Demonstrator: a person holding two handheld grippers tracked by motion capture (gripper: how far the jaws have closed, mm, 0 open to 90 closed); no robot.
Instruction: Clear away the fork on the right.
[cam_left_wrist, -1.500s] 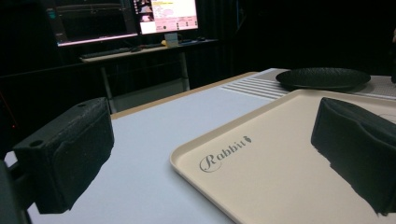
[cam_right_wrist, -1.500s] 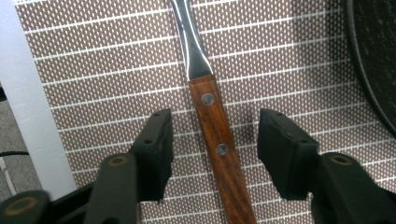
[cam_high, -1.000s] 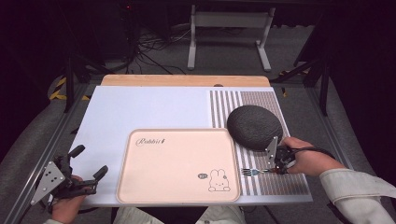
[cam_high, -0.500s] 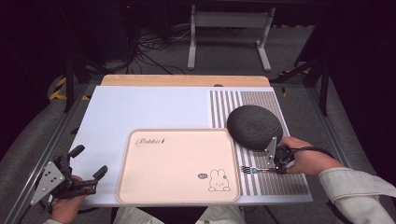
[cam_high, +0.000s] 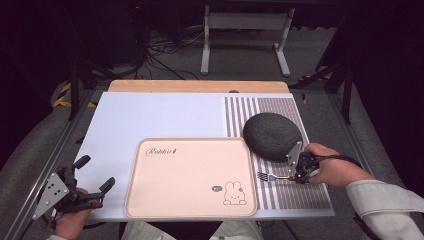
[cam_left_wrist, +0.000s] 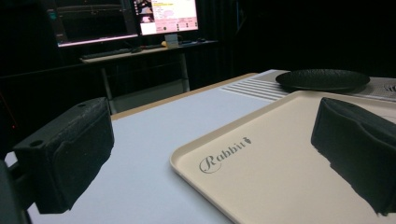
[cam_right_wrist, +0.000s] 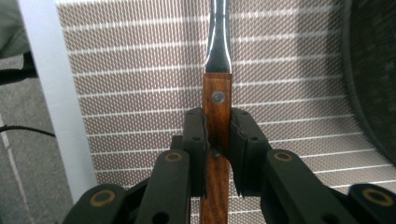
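A fork with a wooden handle lies on the striped brown placemat, tines toward the beige rabbit tray. My right gripper is shut on that handle, its two pads pressed against the wood. A dark round plate rests on the placemat just behind the fork. At the table's near left corner my left gripper is held open, jaws wide apart and nothing between them; the tray's corner and the dark plate lie ahead of it.
A white mat covers the left and middle of the table, with a wooden strip along the far edge. Beyond the table are a metal stand and floor cables. Monitors glow on a desk in the left gripper view.
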